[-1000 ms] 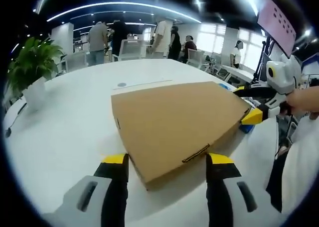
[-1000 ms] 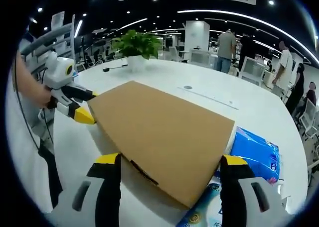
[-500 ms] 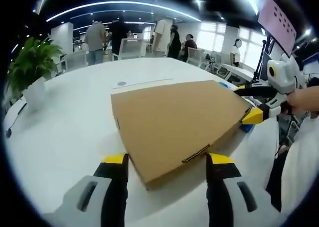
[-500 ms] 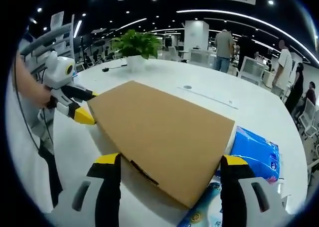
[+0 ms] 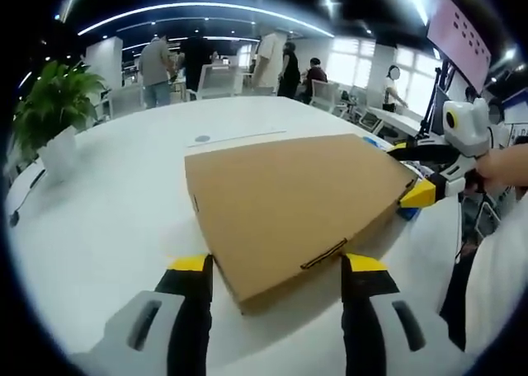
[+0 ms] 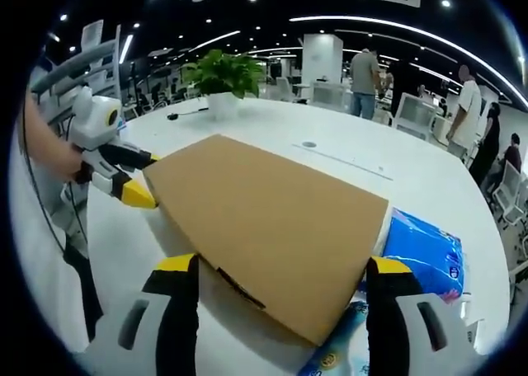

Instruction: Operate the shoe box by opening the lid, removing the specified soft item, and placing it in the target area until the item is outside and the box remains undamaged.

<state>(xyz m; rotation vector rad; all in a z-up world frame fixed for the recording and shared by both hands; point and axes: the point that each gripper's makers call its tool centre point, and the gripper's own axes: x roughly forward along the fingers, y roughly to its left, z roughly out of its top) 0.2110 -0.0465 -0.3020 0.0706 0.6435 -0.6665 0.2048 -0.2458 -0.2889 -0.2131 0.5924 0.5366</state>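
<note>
Shoe box (image 5: 293, 203), plain brown cardboard, lid shut, lies flat on the white table (image 5: 107, 203), centre of frame in both views. In the left gripper view its near corner sits between the left gripper (image 5: 276, 265) jaws at the bottom; jaws wide apart, yellow tips just beside the box edges, contact can't be told. The right gripper (image 5: 421, 190) comes in at centre right of that view, yellow tip at the box's far corner, a hand (image 5: 505, 166) behind it.

Right gripper view: box (image 6: 268, 219) again mid-frame, one corner between the right gripper (image 6: 280, 265) jaws, also spread wide. Left gripper (image 6: 136, 193) at centre left, tip at the box's left corner. Blue plastic pkg (image 6: 425, 256) on the table lower right, just beside the box edge, partly behind the right jaw.

Potted plant (image 6: 221, 83) upper centre-left on the table's far side; same plant (image 5: 51, 116) at left in the left gripper view. People (image 5: 177, 63) stand in the background, office w/ ceiling light strips.
</note>
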